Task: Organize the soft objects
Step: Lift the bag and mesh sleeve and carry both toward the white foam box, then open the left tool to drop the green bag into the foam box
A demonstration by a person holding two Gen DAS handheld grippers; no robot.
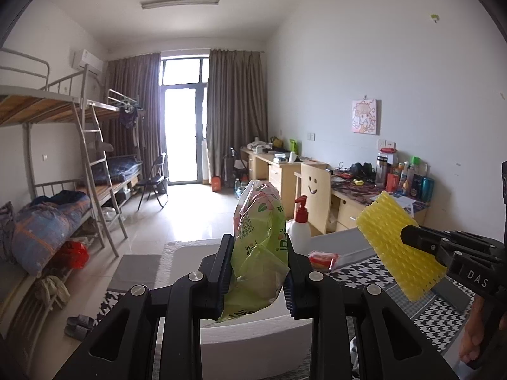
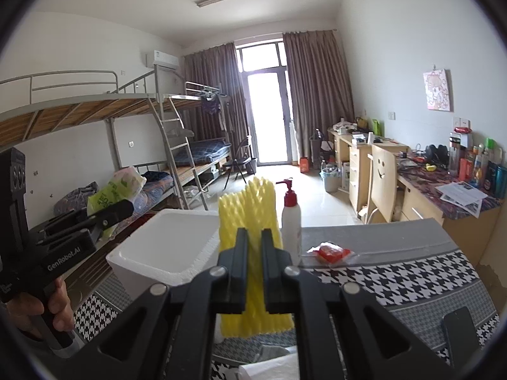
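Item 1. Left tongs (image 1: 256, 272): closed part-way on a green plastic bag (image 1: 258, 247), crumpled, printed, pinched at its lower half; the top stands free above the jaws. Held in the air above the white foam box (image 2: 161, 240).

Item 2. Right tongs (image 2: 253, 269): nearly closed, clamped on a yellow foam net sleeve (image 2: 250, 221), held upright and squeezed thin between the pads. It hangs over the table's near-left part, just beside the box's right wall.

Item 3. White foam box: open-topped, at the table's left edge; what shows of its inside is bare. Judged to be the likely receptacle for both soft things.

Risks, judged. The bag is slick and held by little material; it could slide out of the jaws or catch on the box rim. The sleeve is springy and may bounce off the rim once let go. The pump bottle (image 2: 291, 218), white with a red top, stands just behind the sleeve and could be knocked over by a sideways swing. Both tongs are close together above one box, so they may collide.

Item 4. Table (image 2: 412, 272): houndstooth cloth with a grey border; a red packet (image 2: 331, 251) lies near the far edge; a dark phone-like slab at the near-right corner.

Item 5. Room: dormitory, metal bunk beds at left, desks and chair at right, curtained balcony door at the far end, tiled floor.
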